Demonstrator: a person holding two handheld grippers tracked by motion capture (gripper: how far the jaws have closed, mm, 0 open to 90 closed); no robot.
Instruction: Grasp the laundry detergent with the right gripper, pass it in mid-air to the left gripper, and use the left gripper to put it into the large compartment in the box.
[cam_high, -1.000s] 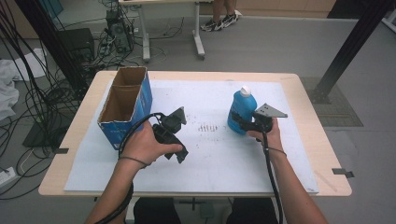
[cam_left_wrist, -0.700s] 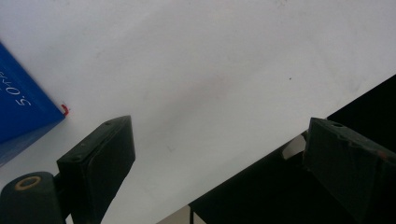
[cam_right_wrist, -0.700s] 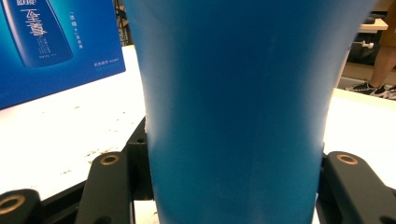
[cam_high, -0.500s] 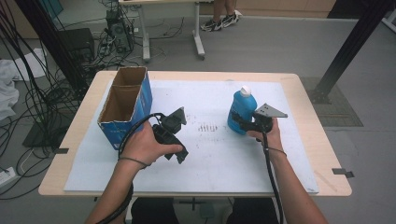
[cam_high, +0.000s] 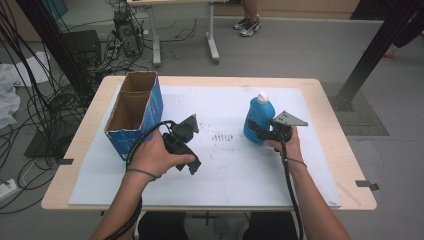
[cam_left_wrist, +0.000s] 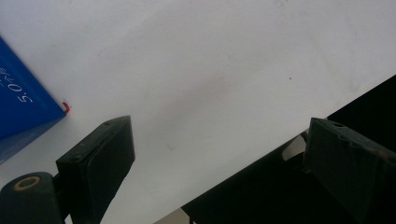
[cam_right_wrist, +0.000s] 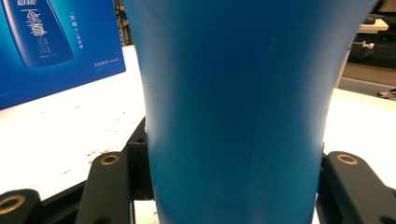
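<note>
A blue bottle (cam_high: 257, 119) with a white cap stands upright on the white mat (cam_high: 225, 170), right of centre. My right gripper (cam_high: 254, 131) is shut on its lower body, and in the right gripper view the bottle (cam_right_wrist: 233, 102) sits pinched between the two jaws of the right gripper (cam_right_wrist: 229, 177). My left gripper (cam_high: 193, 166) is held in the left hand above the mat, just right of the box. In the left gripper view the left gripper (cam_left_wrist: 219, 158) stands open, jaws wide apart with nothing between them.
An open-topped blue cardboard box (cam_high: 132, 112) stands at the mat's left; its blue side (cam_left_wrist: 18, 98) and printed face (cam_right_wrist: 51, 42) show in the gripper views. Dark specks (cam_high: 222, 136) mark the mat's middle. Cables (cam_high: 45, 105) cover the floor at left.
</note>
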